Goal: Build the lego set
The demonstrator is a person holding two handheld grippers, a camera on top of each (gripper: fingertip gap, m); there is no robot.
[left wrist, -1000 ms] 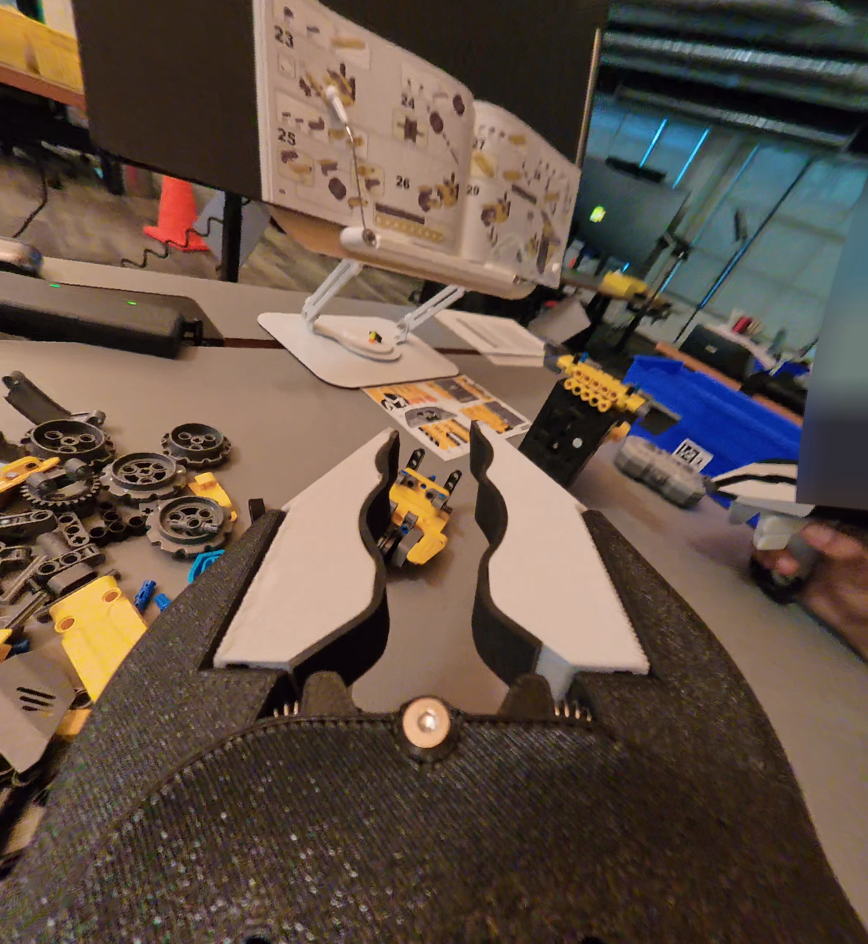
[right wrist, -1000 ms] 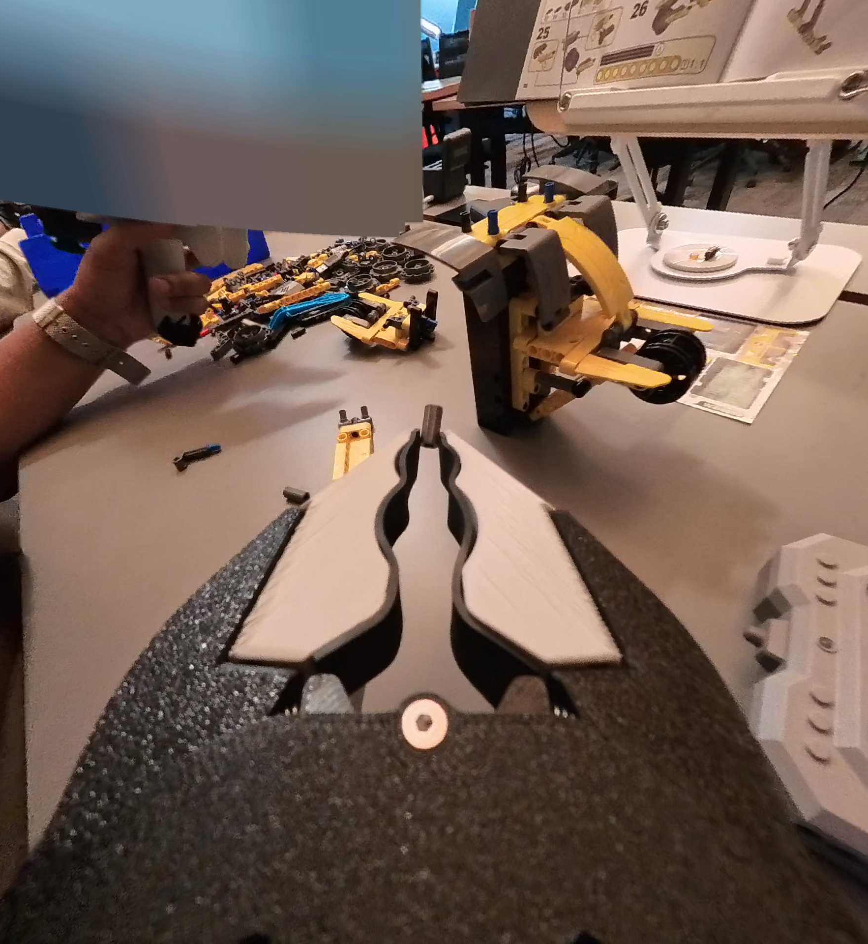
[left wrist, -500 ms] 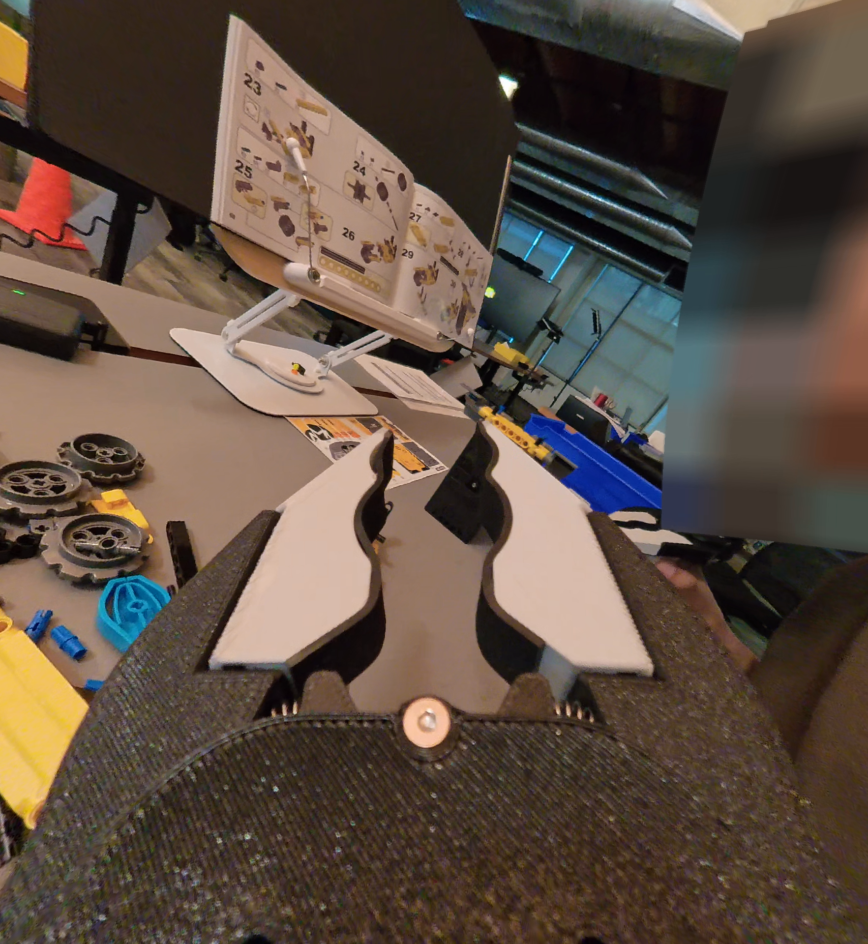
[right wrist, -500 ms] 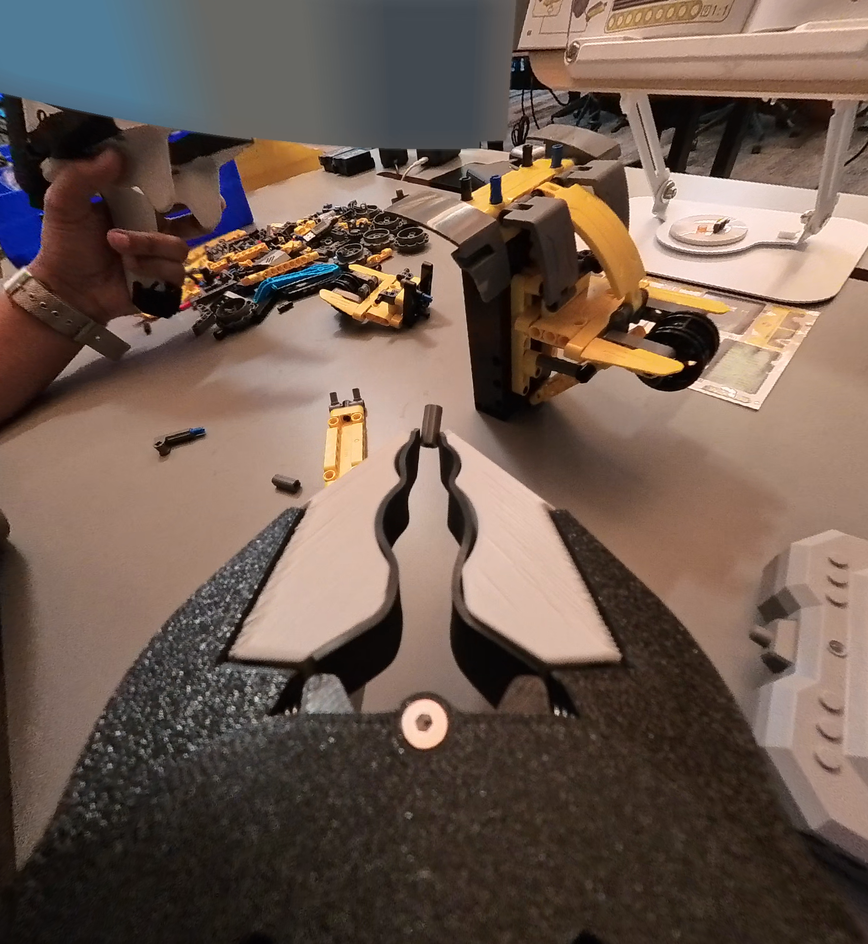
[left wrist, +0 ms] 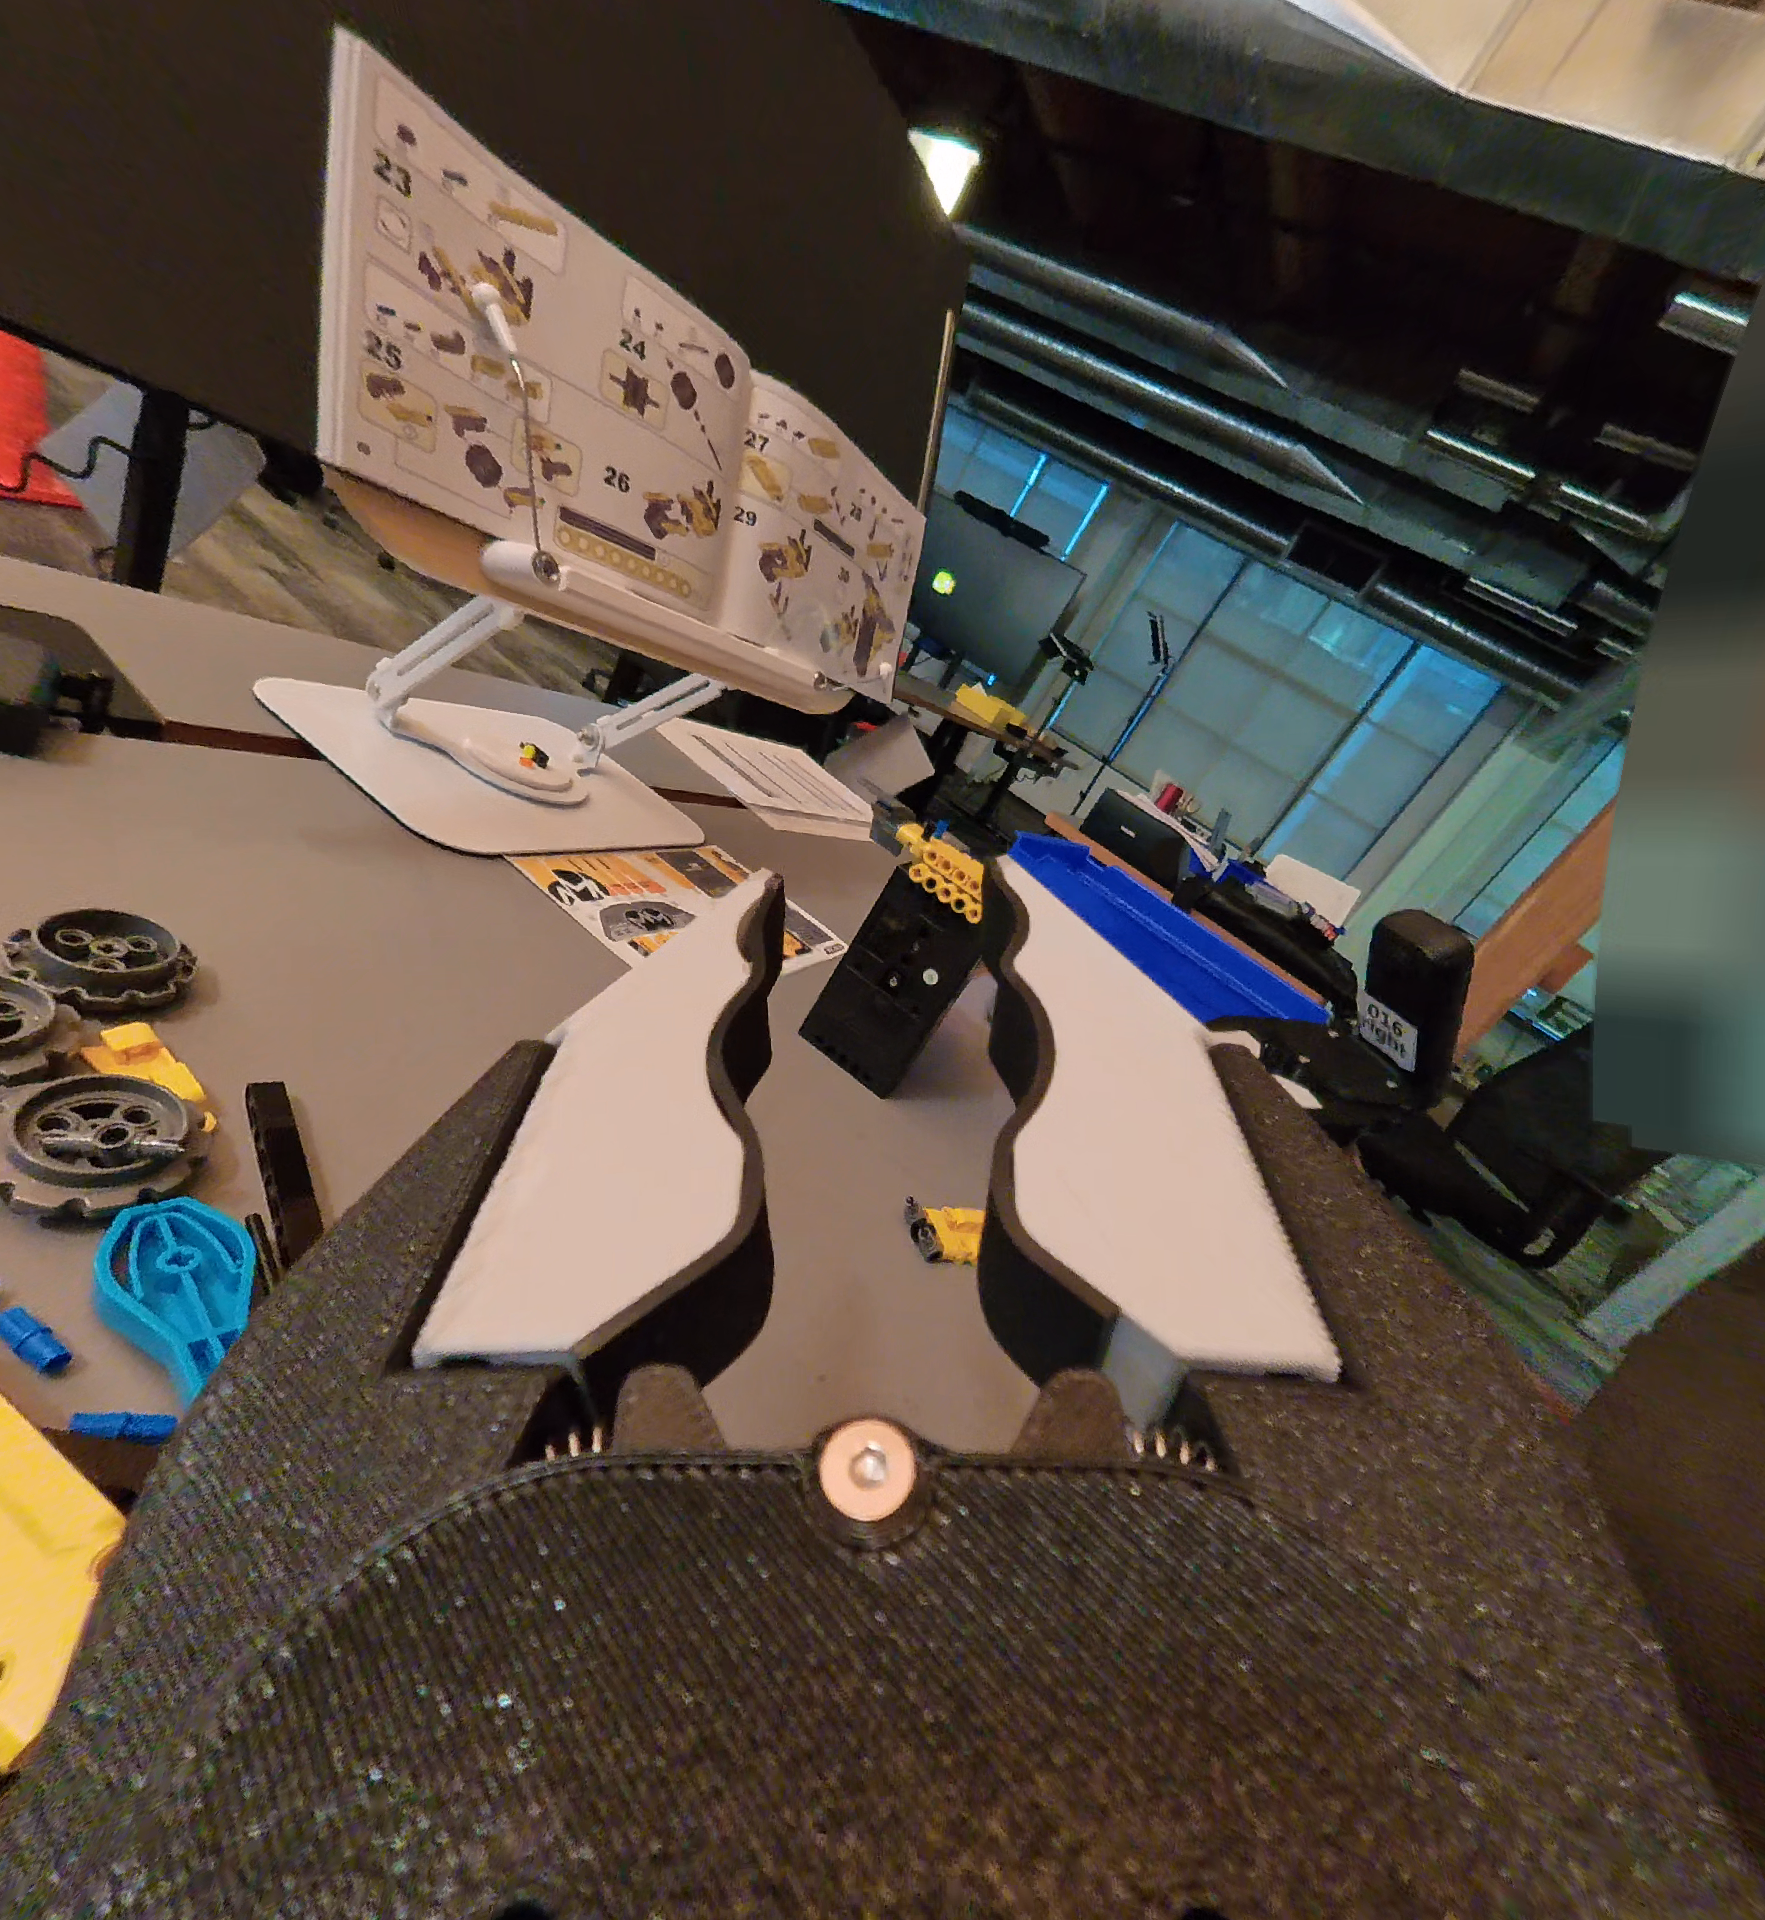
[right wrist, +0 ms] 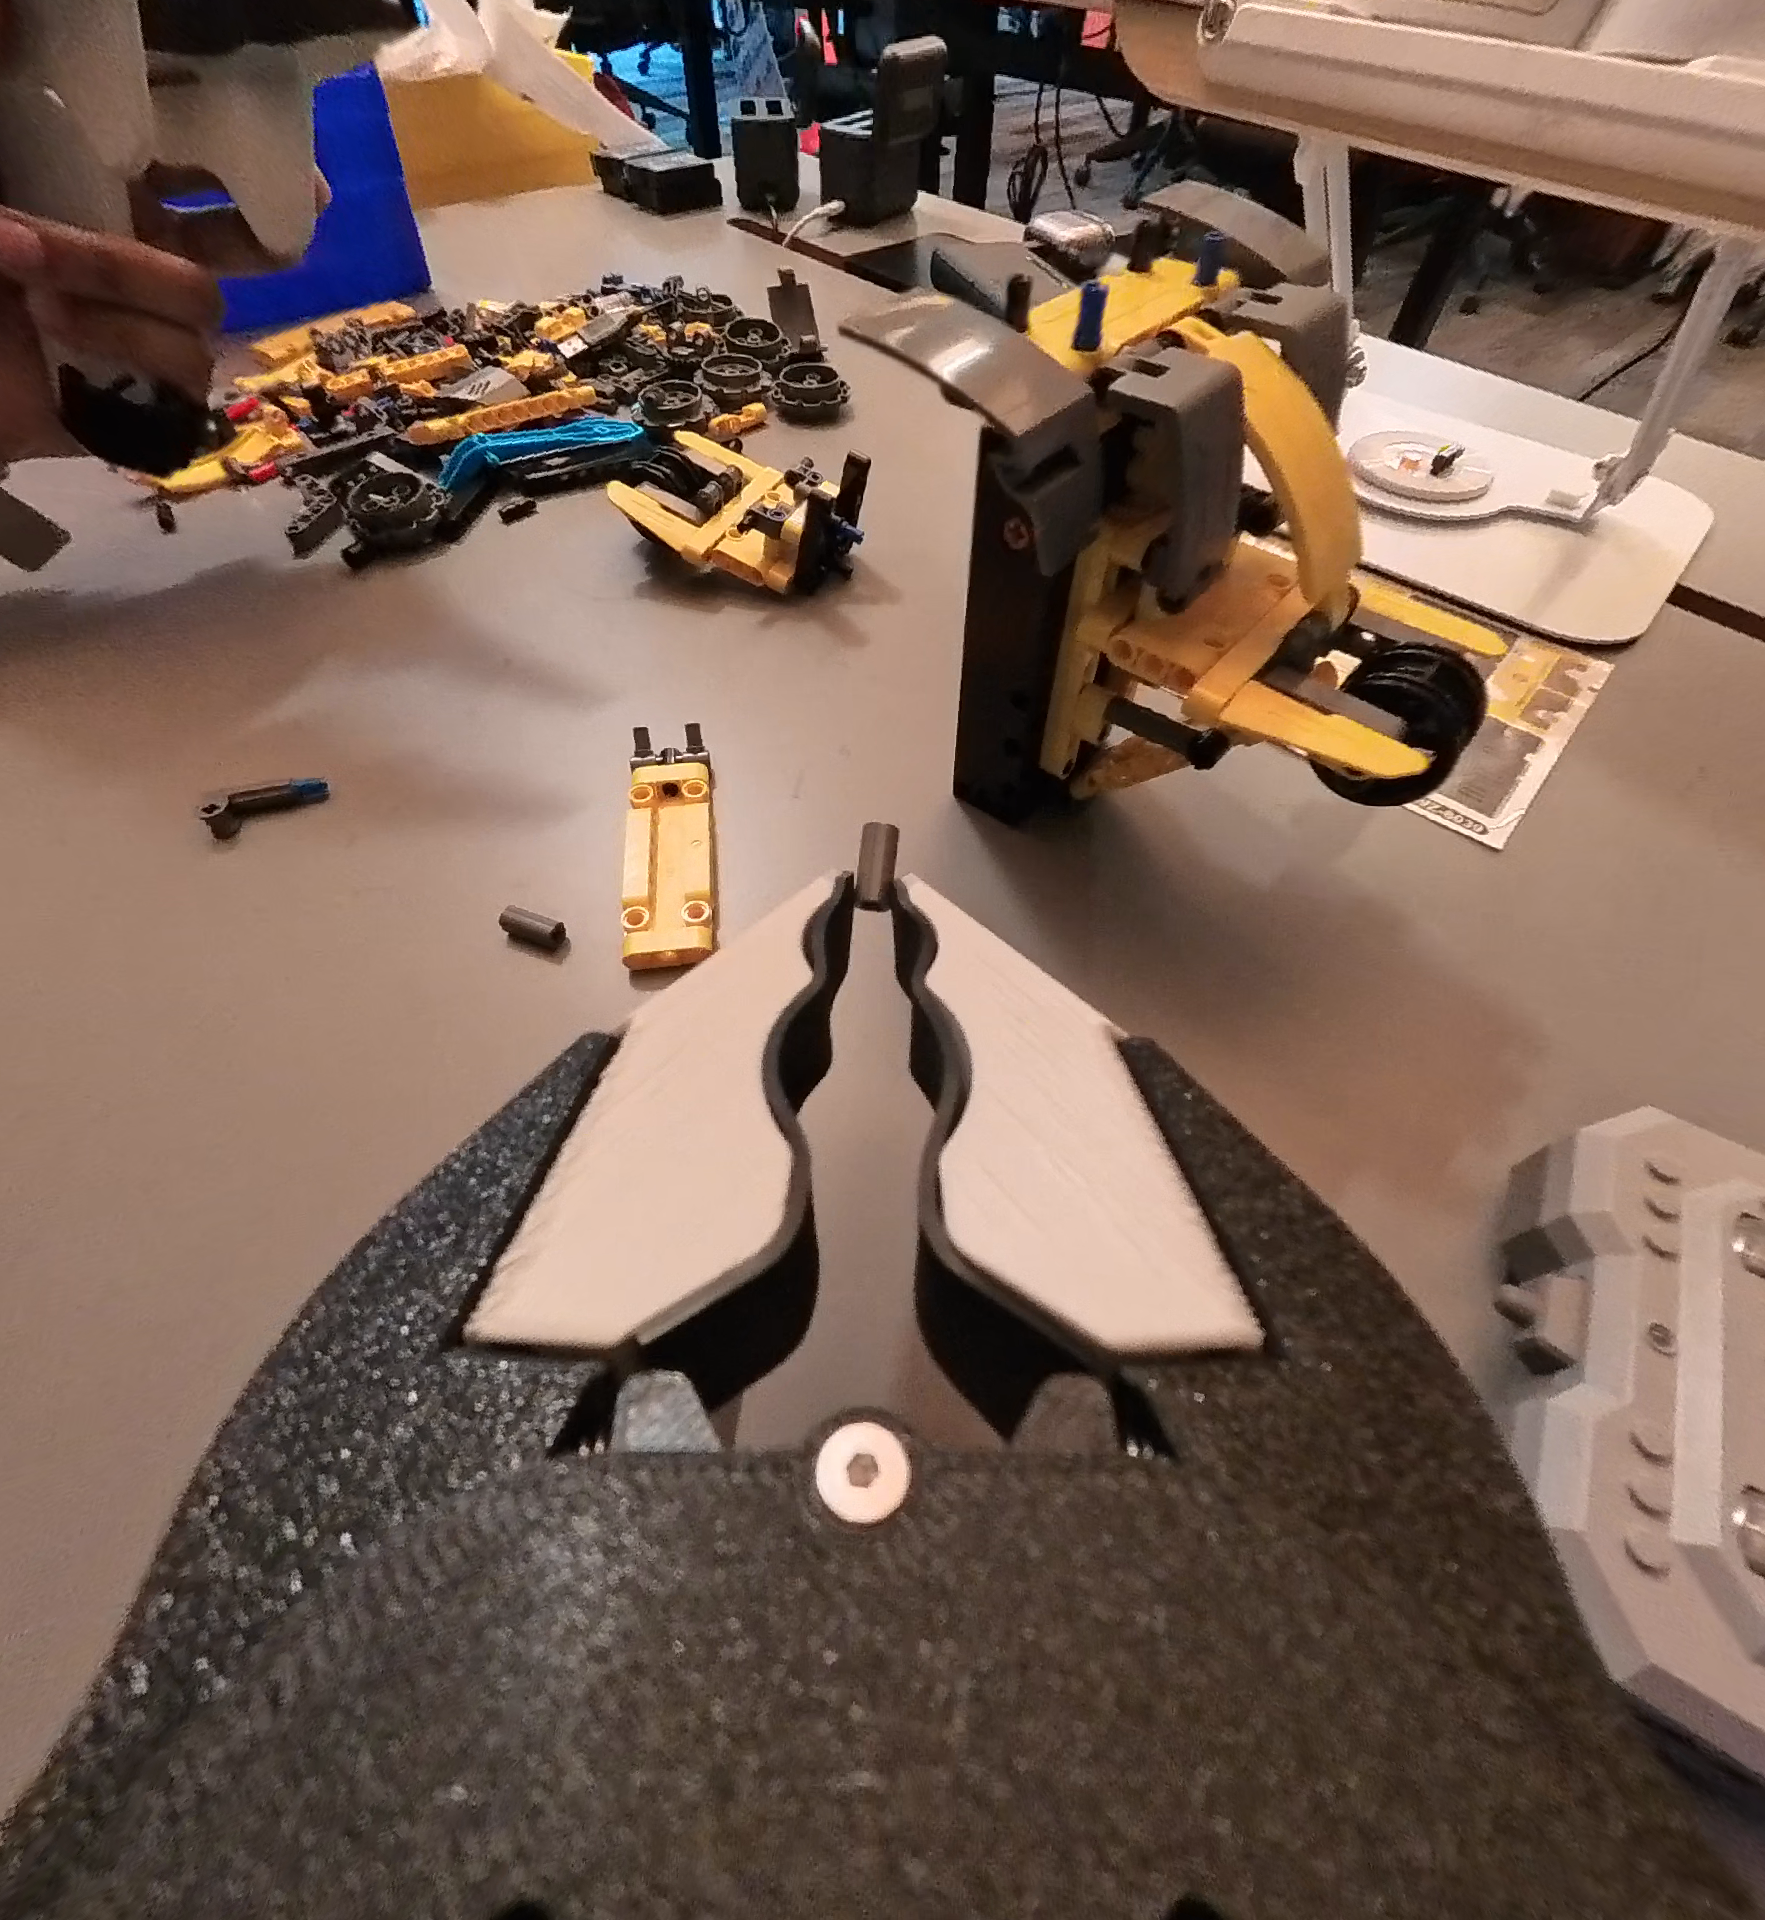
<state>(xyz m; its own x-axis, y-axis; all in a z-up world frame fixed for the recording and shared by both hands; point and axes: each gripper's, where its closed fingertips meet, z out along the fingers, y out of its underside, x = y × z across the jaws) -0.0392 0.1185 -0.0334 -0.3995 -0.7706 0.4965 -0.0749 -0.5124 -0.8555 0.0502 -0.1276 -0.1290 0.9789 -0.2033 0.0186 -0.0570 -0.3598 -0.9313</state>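
Grey tabletop [right wrist: 234, 1091] stretches under both of your tools, with an open instruction booklet [left wrist: 587, 416] propped on a white stand behind. Your right gripper [right wrist: 875, 894] has its fingers pinched together on a small dark grey cylindrical connector [right wrist: 876, 879], held above the table just short of the upright black-and-yellow brick model with a black wheel [right wrist: 1158, 582]. A flat yellow plastic beam [right wrist: 668, 860] lies just left of those fingertips. Your left gripper [left wrist: 883, 914] is spread apart and empty, raised beside dark grey toothed wheels [left wrist: 88, 1143] and a blue plastic loop piece [left wrist: 177, 1288]
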